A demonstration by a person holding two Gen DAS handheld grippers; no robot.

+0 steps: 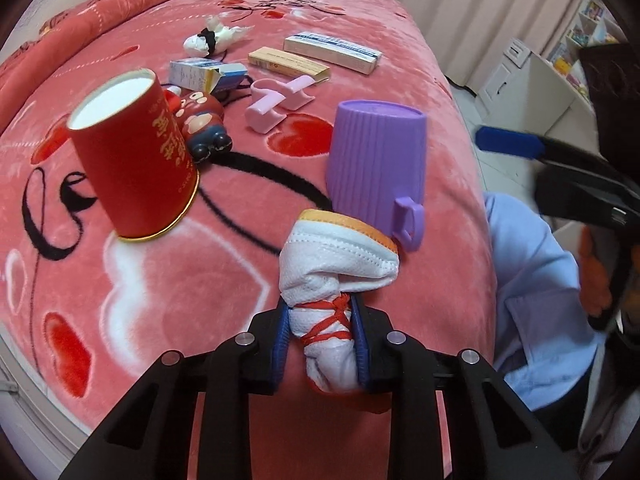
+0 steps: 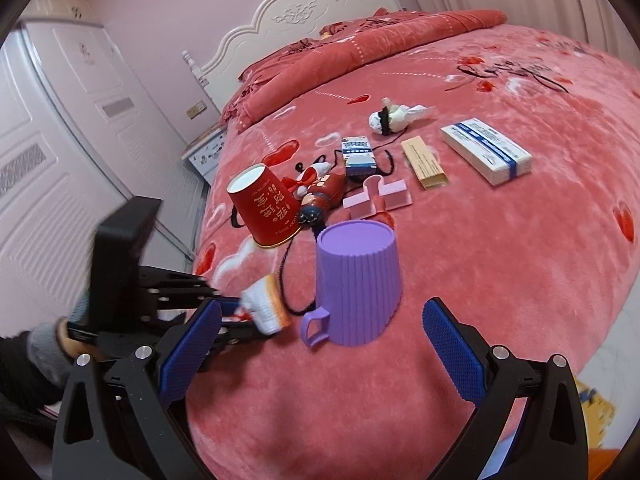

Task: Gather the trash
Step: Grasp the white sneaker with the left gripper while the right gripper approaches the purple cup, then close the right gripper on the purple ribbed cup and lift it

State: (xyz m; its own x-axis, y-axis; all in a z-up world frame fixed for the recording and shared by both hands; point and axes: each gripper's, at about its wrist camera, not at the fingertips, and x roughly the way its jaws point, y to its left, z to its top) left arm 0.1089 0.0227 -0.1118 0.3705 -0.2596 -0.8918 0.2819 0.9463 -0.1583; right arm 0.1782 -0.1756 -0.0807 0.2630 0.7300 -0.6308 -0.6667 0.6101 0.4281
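Left gripper point(image 1: 322, 344) is clamped on a white mask bundle point(image 1: 338, 268) tied with red string, right beside the upside-down purple cup point(image 1: 376, 160). Right gripper point(image 2: 322, 354) hangs wide open in front of that cup.

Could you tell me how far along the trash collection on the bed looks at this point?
Nothing visibly collected yet; no bin is in view. In hand: the left gripper is shut on a rolled white mask tied with red string. The right gripper is open, facing the upside-down purple cup. Left on the blanket: the red paper cup, another wad and three boxes.
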